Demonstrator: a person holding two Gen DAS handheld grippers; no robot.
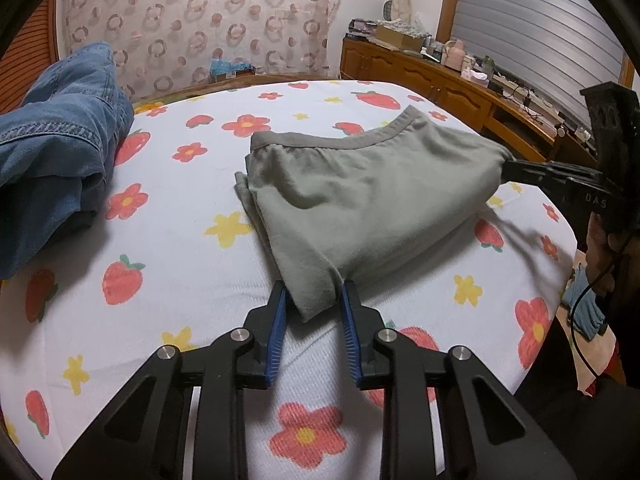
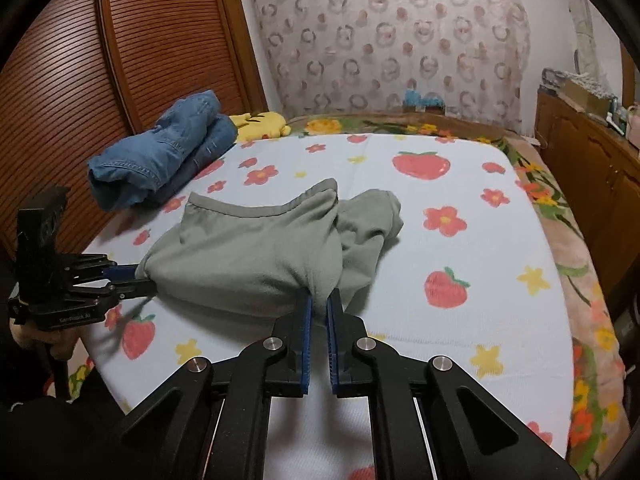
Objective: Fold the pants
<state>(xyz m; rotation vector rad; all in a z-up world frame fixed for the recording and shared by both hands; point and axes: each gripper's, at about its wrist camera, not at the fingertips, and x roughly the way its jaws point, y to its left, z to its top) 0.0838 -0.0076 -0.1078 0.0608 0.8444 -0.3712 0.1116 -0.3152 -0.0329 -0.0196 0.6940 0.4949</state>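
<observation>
Left gripper (image 1: 314, 292): black angular linkage arms with triangular cut-outs, pinned by round silver screws; two fingers lined with ribbed blue pads (image 1: 280, 332). Right gripper (image 2: 319, 304): same build, black arms, silver pivot screws, blue ribbed pads (image 2: 306, 344) on narrow black fingers. Seen from the opposite camera: black boxy housing atop each gripper body, pale lettering on the side, too small to read in full. Thin black cable (image 1: 580, 308) looping beneath the right gripper's handle. Hand (image 2: 52, 340) wrapped round the left gripper's handle, dark sleeve (image 2: 44, 432) below it.
</observation>
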